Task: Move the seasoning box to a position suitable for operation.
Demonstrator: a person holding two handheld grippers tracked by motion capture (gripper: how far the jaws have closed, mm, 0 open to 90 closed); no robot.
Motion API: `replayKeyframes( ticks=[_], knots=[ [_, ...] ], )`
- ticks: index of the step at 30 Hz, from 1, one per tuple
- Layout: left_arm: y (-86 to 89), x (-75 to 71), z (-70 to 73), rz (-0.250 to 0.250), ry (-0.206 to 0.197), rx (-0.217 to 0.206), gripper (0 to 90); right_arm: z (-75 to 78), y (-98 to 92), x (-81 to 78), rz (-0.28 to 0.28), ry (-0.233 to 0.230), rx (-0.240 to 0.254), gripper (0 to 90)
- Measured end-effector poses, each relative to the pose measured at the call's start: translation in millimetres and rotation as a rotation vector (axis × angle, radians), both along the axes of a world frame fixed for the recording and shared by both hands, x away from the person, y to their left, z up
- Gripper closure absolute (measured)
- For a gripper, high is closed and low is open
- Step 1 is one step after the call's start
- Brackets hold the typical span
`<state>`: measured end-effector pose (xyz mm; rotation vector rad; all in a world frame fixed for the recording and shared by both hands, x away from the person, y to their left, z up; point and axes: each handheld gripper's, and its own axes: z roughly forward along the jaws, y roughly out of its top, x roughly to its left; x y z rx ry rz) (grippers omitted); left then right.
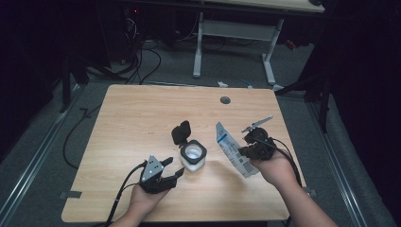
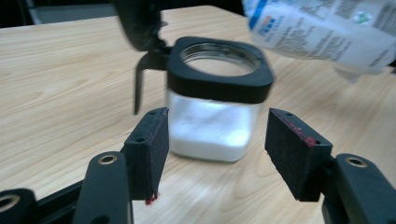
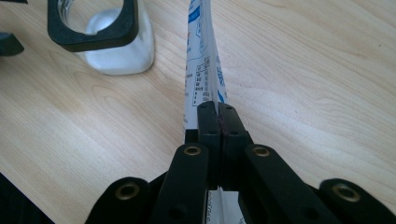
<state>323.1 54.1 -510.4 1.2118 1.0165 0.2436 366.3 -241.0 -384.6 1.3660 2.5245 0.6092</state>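
Observation:
A square glass jar (image 1: 193, 158) with white powder in it stands mid-table, its black hinged lid (image 1: 181, 132) flipped up behind it. My left gripper (image 1: 173, 171) lies just left and in front of it. In the left gripper view, the jaws of my left gripper (image 2: 218, 116) stand open on either side of the jar (image 2: 212, 126), and the pads (image 2: 152, 144) are not pressing on it. My right gripper (image 1: 248, 151) is shut on a white and blue pouch (image 1: 231, 149), held tilted to the right of the jar. In the right gripper view, my right gripper (image 3: 218, 122) pinches the pouch (image 3: 201, 60) edge-on, with the jar (image 3: 116, 46) at the upper left.
The wooden table (image 1: 142, 118) has a round cable hole (image 1: 225, 100) near its far edge. Beyond it stands another desk on white legs (image 1: 197, 47), with cables (image 1: 142, 61) on the floor. Each gripper trails a black cable (image 1: 123, 189) towards the near edge.

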Motion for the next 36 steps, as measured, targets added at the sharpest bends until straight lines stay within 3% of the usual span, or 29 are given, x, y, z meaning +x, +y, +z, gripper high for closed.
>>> replayKeyframes(
  ticks=[11,23,28,36],
  knots=[
    [19.0,10.3,-7.6,0.010,0.015,0.056,40.4,-14.2,-15.7,-3.6,-0.028,0.005,0.010,90.0],
    [41.9,16.4,-8.5,0.067,0.018,0.031,40.3,-24.5,-28.3,-9.3,-0.054,0.005,0.024,90.0],
    [46.3,17.0,-11.7,0.072,0.016,0.051,40.2,-26.0,-33.2,-13.9,-0.059,-0.023,0.071,90.0],
    [51.4,15.9,-8.7,0.057,0.023,0.017,40.3,-30.1,-41.4,-20.6,-0.074,-0.089,0.145,90.0]
  ],
)
